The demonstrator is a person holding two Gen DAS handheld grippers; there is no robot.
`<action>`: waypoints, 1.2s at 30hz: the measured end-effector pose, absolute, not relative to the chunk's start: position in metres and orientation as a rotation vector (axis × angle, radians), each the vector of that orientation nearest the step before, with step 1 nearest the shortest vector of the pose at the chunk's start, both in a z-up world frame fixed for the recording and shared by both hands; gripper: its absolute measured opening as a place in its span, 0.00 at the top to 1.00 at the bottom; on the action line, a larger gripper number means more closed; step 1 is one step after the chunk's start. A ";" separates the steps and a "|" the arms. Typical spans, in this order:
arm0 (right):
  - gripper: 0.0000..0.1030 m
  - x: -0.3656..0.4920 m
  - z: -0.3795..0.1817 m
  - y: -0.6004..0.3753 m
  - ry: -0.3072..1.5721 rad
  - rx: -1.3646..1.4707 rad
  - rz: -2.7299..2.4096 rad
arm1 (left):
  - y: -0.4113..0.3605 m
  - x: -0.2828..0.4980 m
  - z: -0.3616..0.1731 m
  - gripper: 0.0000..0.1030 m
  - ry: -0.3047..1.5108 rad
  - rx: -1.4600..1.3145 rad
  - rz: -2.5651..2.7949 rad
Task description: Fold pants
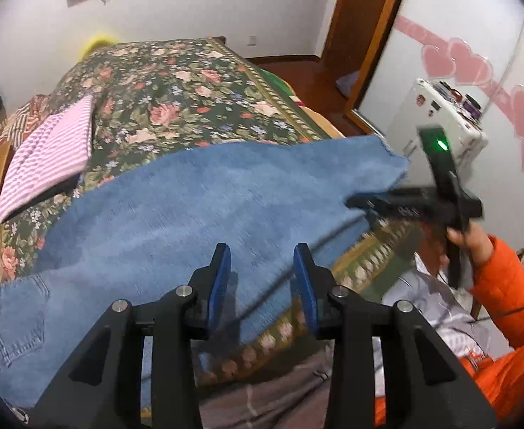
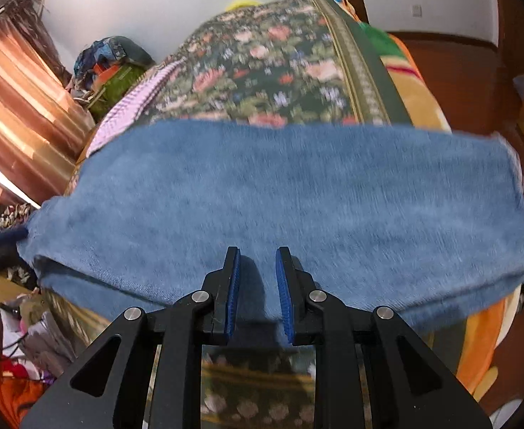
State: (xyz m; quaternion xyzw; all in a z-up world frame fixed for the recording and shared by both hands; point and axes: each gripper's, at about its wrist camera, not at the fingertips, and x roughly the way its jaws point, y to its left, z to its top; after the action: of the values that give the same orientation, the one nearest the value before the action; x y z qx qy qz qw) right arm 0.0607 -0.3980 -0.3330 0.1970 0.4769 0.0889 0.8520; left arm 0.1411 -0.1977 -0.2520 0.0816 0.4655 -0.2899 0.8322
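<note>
Blue denim pants (image 1: 197, 207) lie across the near edge of a bed with a floral cover (image 1: 176, 85). Their back pocket shows at the lower left and the leg ends at the right. My left gripper (image 1: 262, 254) is open and empty, just above the pants near the bed's front edge. The right gripper (image 1: 362, 205) shows in the left wrist view at the leg end, by the cloth's edge. In the right wrist view the right gripper (image 2: 257, 255) is open over the folded pants (image 2: 280, 193), holding nothing.
A folded pink striped garment (image 1: 51, 157) lies on the bed at the left. A wardrobe door with pink hearts (image 1: 476, 71) stands to the right. Orange curtains (image 2: 15, 107) and a pile of bags (image 2: 112, 68) are at the far left. The bed edge drops off in front.
</note>
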 end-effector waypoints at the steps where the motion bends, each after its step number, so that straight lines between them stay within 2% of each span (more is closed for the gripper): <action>1: 0.82 0.056 -0.335 -0.399 1.007 0.426 0.183 | -0.199 0.147 -0.256 0.65 1.001 0.164 -0.608; 7: 0.82 0.039 -0.333 -0.410 1.013 0.464 0.144 | -0.208 0.164 -0.295 0.65 1.111 0.126 -0.610; 10: 0.81 0.035 -0.327 -0.410 1.024 0.432 0.123 | -0.208 0.155 -0.298 0.58 1.069 0.117 -0.607; 12: 0.73 0.037 -0.320 -0.409 1.023 0.399 0.101 | -0.205 0.153 -0.299 0.58 1.064 0.104 -0.607; 21: 0.57 0.057 -0.275 -0.377 0.912 0.266 0.156 | -0.179 0.152 -0.282 0.58 1.065 0.062 -0.614; 24: 0.57 0.068 -0.269 -0.359 0.908 0.232 0.197 | -0.148 0.157 -0.263 0.56 1.004 0.030 -0.535; 28: 0.51 0.085 -0.259 -0.336 0.895 0.174 0.234 | -0.084 0.168 -0.235 0.44 0.914 -0.002 -0.363; 36: 0.47 0.133 -0.234 -0.276 0.866 0.058 0.345 | 0.082 0.189 -0.210 0.35 0.844 -0.058 0.024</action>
State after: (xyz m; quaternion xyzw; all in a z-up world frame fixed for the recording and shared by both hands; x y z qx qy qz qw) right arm 0.1325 -0.2763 -0.2342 0.0279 0.4174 0.1665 0.8929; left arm 0.1895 0.0815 -0.2102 -0.0282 0.4096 0.0119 0.9117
